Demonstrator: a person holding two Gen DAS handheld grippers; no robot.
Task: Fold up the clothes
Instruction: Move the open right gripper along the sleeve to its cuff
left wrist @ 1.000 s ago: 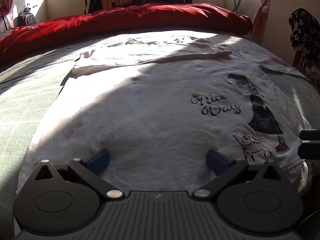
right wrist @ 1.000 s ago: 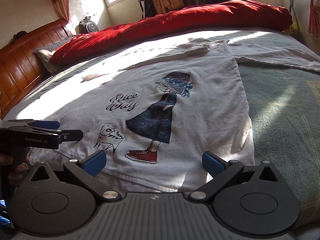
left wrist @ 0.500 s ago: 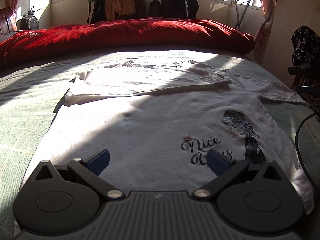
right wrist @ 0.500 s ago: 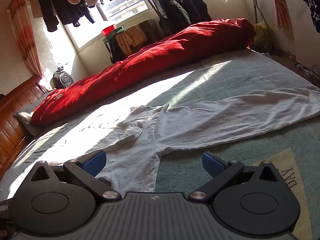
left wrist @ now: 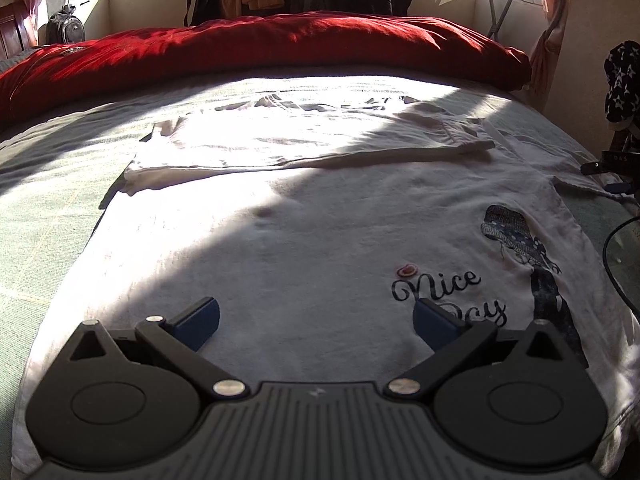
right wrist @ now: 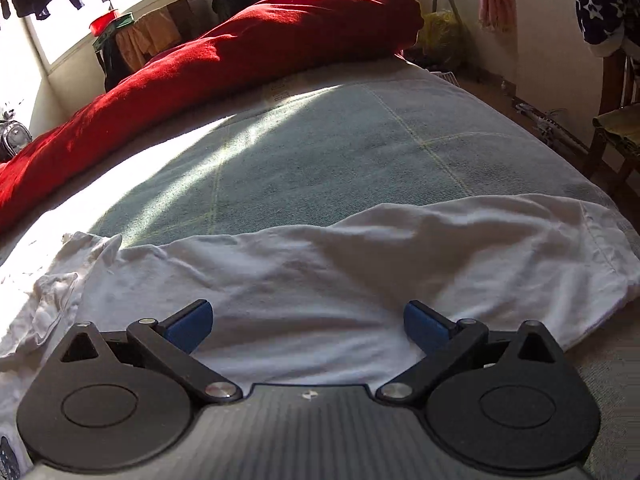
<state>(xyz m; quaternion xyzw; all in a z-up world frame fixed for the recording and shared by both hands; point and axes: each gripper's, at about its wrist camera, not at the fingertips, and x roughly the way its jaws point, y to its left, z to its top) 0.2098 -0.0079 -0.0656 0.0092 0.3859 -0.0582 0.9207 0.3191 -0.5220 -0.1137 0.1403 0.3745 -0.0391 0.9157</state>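
Fingers of the left gripper (left wrist: 316,322) are spread wide and hold nothing, just above the white shirt (left wrist: 304,240) with the "Nice Day" words (left wrist: 448,292). The right gripper (right wrist: 307,322) is spread wide too, empty, over the shirt's long sleeve (right wrist: 360,264). The shirt lies flat on the green bed cover (right wrist: 320,148). A red blanket (left wrist: 256,44) sits at the far side.

Harsh window sunlight, glaring patches, deep shadows, fisheye-bent edges.
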